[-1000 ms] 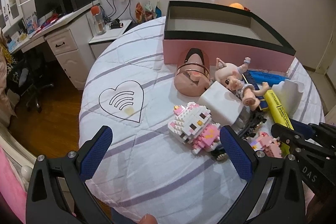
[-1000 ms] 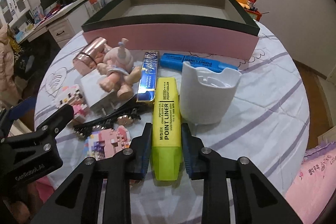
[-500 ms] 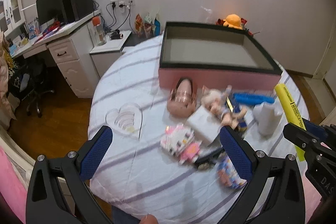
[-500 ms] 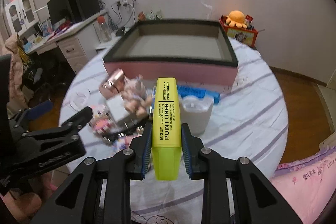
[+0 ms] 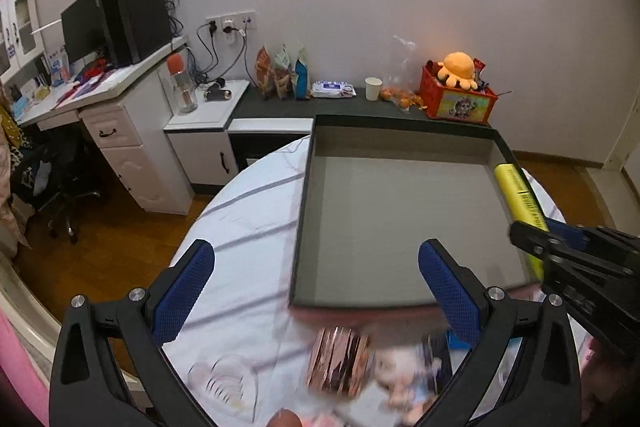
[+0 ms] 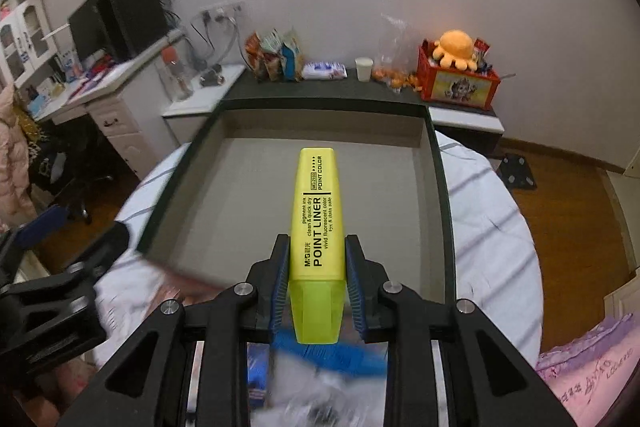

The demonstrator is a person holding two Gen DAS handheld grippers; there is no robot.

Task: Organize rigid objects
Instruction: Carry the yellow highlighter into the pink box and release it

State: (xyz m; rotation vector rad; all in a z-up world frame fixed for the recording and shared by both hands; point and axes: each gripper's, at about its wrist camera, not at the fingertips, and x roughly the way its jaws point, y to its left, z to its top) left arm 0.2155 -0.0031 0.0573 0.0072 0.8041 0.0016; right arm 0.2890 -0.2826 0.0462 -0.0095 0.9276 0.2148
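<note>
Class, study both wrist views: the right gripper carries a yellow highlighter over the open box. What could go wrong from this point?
1. The right gripper pinches the highlighter near its back end, so most of it sticks out forward; it could pivot or slip.
2. Released from up here, it may bounce on the bare floor of the box.
3. The left gripper hangs open close by; the two could bump.

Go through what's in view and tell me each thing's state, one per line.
Yellow highlighter: capped, clamped, held over the box.
Right hand-held gripper: shut on the highlighter.
Left hand-held gripper: open, holding nothing.
Pink box: open-topped, nothing inside.
Paper cup: upright.
</note>
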